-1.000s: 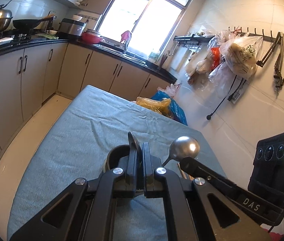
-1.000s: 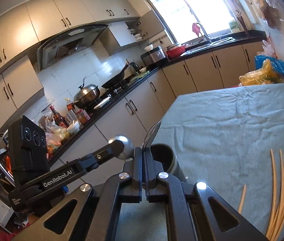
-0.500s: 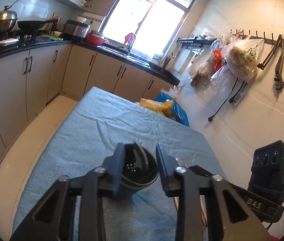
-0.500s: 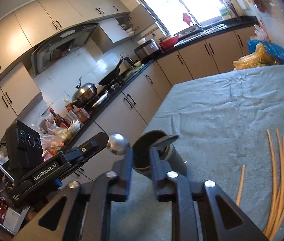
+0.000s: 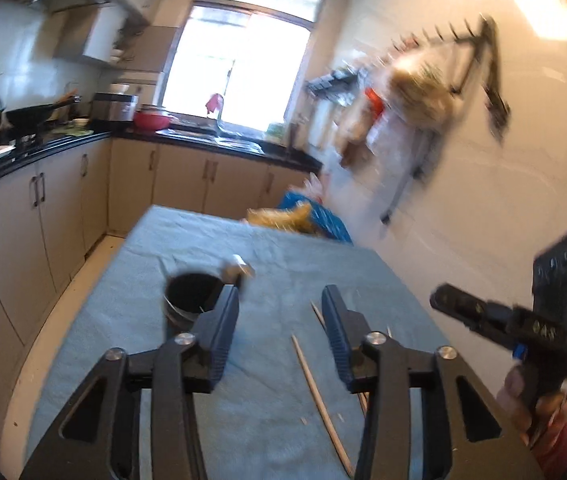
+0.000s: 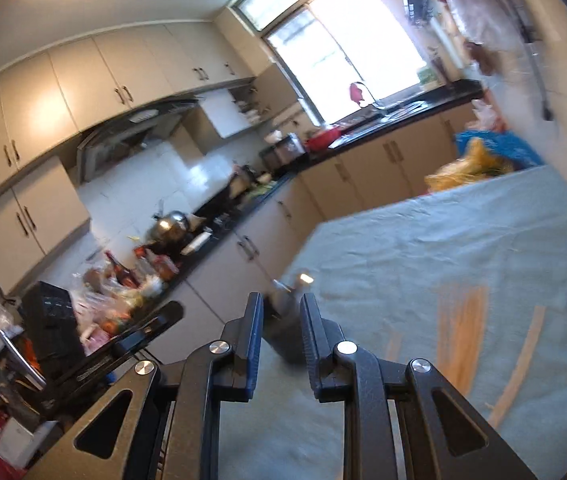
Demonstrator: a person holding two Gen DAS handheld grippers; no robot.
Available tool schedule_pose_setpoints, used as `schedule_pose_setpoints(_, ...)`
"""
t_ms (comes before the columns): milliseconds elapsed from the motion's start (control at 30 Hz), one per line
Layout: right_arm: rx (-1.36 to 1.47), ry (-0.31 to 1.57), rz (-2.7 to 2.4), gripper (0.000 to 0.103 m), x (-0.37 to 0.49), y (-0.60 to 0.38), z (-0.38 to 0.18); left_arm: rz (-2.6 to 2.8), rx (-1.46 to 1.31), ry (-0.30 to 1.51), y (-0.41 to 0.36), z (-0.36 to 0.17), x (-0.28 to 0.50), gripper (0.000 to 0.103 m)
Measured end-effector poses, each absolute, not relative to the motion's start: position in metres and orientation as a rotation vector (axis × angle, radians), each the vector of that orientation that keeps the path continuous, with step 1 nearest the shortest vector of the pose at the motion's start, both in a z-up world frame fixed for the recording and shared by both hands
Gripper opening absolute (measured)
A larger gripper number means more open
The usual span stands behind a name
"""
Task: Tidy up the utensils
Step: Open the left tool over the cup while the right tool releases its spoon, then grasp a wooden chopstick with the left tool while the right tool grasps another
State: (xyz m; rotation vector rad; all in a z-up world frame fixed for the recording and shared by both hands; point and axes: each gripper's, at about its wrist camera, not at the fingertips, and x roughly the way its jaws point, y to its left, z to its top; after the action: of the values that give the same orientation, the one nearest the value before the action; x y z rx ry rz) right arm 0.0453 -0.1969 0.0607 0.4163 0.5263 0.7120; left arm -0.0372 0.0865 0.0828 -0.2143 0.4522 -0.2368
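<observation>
A blue-grey cloth (image 5: pixel 267 408) covers the table under me, in a narrow kitchen with cream cabinets (image 5: pixel 35 216), a black counter (image 5: pixel 211 146) and a bright window (image 5: pixel 239 68) at the far end. On the wall to my right, bags (image 5: pixel 419 96) hang from a hook rail.

The dark holder (image 5: pixel 189 298) stands upright on the cloth, a shiny spoon end (image 5: pixel 237 268) poking from its rim. Chopsticks (image 5: pixel 319 396) lie flat on the cloth to its right.

My left gripper (image 5: pixel 279 336) is opening, nothing between its fingers. My right gripper (image 6: pixel 281 344) stands a little apart, also empty; the holder shows through its gap but lies farther off.

Both views are smeared. From the right wrist the chopsticks are orange streaks, and the counter clutter (image 6: pixel 131 280) is unreadable. My left finger covers the holder's near side.
</observation>
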Motion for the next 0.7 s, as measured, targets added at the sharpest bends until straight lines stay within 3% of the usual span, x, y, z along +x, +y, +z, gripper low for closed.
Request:
schedule_pose_setpoints(233, 0.401, 0.666, 0.601, 0.021, 0.02, -0.238, 0.002, -0.307, -0.139, 0.707, 0.02, 0.012, -0.038, 0.042)
schedule_pose_setpoints(400, 0.43, 0.715, 0.545, 0.021, 0.012, -0.266, -0.018, -0.273, -0.099, 0.794, 0.003, -0.005, -0.029, 0.042)
schedule_pose_setpoints(533, 0.453, 0.716, 0.486, 0.036, 0.015, -0.282, -0.019, -0.242, -0.098, 0.82, 0.001, -0.008, -0.026, 0.042)
schedule_pose_setpoints(700, 0.462, 0.745, 0.44, 0.036, 0.02, -0.285, -0.021, -0.224, -0.084, 0.832, 0.002, -0.011, -0.025, 0.042)
